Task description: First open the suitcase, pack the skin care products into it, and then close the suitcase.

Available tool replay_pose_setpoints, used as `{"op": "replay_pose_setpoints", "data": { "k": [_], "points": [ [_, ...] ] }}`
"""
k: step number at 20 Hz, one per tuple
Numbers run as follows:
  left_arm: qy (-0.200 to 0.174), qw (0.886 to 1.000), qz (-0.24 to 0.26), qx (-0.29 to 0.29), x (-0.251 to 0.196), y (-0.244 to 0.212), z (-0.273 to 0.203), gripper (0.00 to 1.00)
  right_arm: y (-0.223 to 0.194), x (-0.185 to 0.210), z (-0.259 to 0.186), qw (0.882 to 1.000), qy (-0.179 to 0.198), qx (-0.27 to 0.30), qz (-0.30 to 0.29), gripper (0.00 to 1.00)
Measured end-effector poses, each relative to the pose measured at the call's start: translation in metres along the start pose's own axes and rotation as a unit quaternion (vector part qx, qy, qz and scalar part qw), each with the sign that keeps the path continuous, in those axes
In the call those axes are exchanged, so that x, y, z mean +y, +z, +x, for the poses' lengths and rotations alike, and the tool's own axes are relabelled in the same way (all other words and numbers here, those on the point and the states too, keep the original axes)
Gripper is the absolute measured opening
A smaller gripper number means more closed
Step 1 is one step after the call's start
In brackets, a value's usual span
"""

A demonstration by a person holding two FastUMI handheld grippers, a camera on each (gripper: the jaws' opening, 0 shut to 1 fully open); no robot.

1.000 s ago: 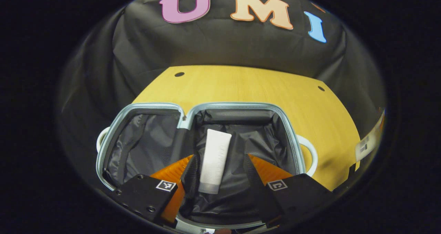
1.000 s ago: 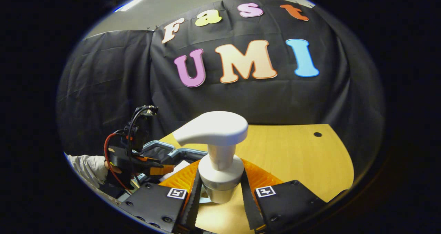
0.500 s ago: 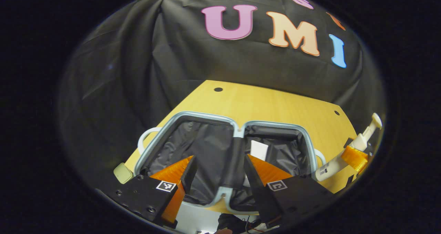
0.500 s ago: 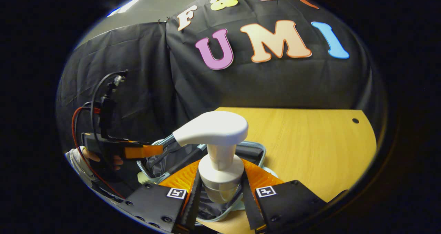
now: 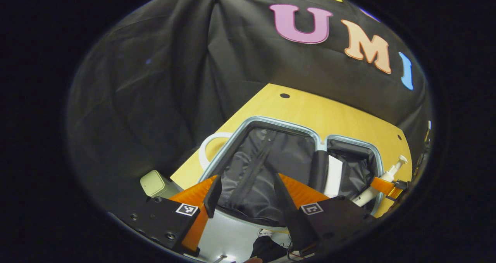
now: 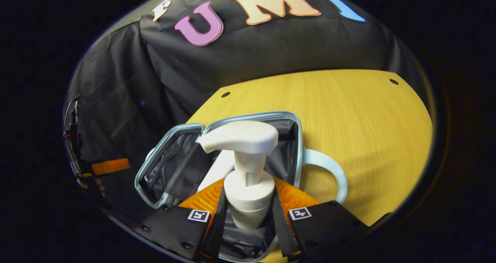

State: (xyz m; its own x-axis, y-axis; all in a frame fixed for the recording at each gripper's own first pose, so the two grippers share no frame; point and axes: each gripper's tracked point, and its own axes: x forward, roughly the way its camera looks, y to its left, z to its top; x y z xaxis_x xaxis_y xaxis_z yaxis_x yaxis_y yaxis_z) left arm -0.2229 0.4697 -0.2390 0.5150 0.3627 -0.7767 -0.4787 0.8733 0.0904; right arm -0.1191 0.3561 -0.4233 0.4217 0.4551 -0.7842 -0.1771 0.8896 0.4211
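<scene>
The small suitcase (image 5: 248, 127) lies open on the wooden table, its two dark-lined halves framed by a pale blue rim. A white tube (image 5: 334, 171) lies in the right half; the right gripper view has the tube (image 6: 217, 168) behind the pump. My right gripper (image 6: 248, 212) is shut on the neck of a white pump bottle (image 6: 242, 139), held over the suitcase's right half (image 6: 288, 146). In the left gripper view that bottle (image 5: 381, 177) hangs at the far right. My left gripper (image 5: 244, 195) is open and empty, above the near edge of the left half.
The suitcase has white loop handles on both ends (image 5: 207, 150) (image 6: 329, 170). A pale green square object (image 5: 153, 182) sits off the table's left corner. The wooden table (image 6: 348, 108) stretches bare to the right and behind the suitcase. Black cloth walls the booth.
My left gripper has drawn back and swung left, away from the tube left in the right half. My right gripper has carried the pump bottle from beside the suitcase to above its right half, tilting downward.
</scene>
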Motion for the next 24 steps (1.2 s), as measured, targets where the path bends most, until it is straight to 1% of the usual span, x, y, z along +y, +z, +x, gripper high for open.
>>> {"op": "replay_pose_setpoints", "data": {
  "k": [1,4,5,6,7,8,9,12,15,16,17,18,19,20,21,22,23,24],
  "points": [
    [0.003,1.0,-0.005,0.004,0.011,0.005,0.007,0.81,0.002,-0.001,0.003,1.0,-0.009,-0.004,0.001,0.55],
    [0.014,1.0,-0.005,0.013,0.045,0.018,0.035,0.81,0.005,0.005,0.002,0.999,-0.026,-0.019,0.01,0.62],
    [0.021,1.0,-0.001,0.016,0.057,0.024,0.045,0.81,0.005,0.008,0.002,0.999,-0.027,-0.023,0.015,0.71],
    [0.028,0.999,0.001,0.023,0.071,0.027,0.054,0.79,0.007,0.012,0.0,0.999,-0.027,-0.026,0.021,0.72],
    [0.036,0.999,0.002,0.033,0.083,0.028,0.065,0.8,0.009,0.015,-0.003,0.999,-0.031,-0.031,0.024,0.72],
    [0.042,0.998,-0.002,0.045,0.095,0.027,0.076,0.81,0.014,0.017,-0.004,0.998,-0.034,-0.041,0.024,0.84],
    [0.04,0.997,-0.01,0.058,0.102,0.026,0.087,0.81,0.02,0.018,-0.009,0.998,-0.037,-0.052,0.022,0.93],
    [0.027,0.994,-0.022,0.103,0.116,0.01,0.124,0.8,0.04,0.021,-0.018,0.995,-0.048,-0.081,0.016,0.93],
    [0.021,0.99,-0.006,0.142,0.123,-0.008,0.154,0.8,0.056,0.015,-0.032,0.992,-0.069,-0.102,0.011,0.93],
    [0.017,0.988,-0.004,0.153,0.121,-0.012,0.155,0.79,0.06,0.011,-0.038,0.991,-0.08,-0.11,0.007,0.93],
    [0.016,0.987,-0.002,0.158,0.122,-0.012,0.159,0.75,0.064,0.006,-0.045,0.989,-0.092,-0.118,0.002,0.93],
    [0.007,0.987,0.0,0.163,0.121,-0.011,0.167,0.72,0.067,0.001,-0.051,0.987,-0.103,-0.126,-0.002,0.93],
    [-0.001,0.986,-0.005,0.169,0.12,-0.01,0.167,0.65,0.069,-0.004,-0.056,0.985,-0.112,-0.131,-0.002,0.93],
    [-0.007,0.987,-0.009,0.162,0.118,-0.008,0.172,0.61,0.068,-0.007,-0.06,0.984,-0.118,-0.133,0.0,0.93],
    [-0.009,0.987,-0.007,0.159,0.118,-0.007,0.173,0.55,0.067,-0.01,-0.063,0.984,-0.121,-0.132,0.003,0.93],
    [-0.015,0.987,-0.004,0.16,0.116,-0.006,0.174,0.52,0.064,-0.011,-0.065,0.984,-0.123,-0.13,0.003,0.93],
    [-0.027,0.986,-0.002,0.167,0.111,-0.008,0.174,0.49,0.062,-0.012,-0.069,0.984,-0.124,-0.129,0.003,0.93],
    [-0.043,0.984,-0.004,0.175,0.101,-0.009,0.175,0.42,0.062,-0.012,-0.07,0.984,-0.124,-0.13,0.001,0.93]
  ]
}}
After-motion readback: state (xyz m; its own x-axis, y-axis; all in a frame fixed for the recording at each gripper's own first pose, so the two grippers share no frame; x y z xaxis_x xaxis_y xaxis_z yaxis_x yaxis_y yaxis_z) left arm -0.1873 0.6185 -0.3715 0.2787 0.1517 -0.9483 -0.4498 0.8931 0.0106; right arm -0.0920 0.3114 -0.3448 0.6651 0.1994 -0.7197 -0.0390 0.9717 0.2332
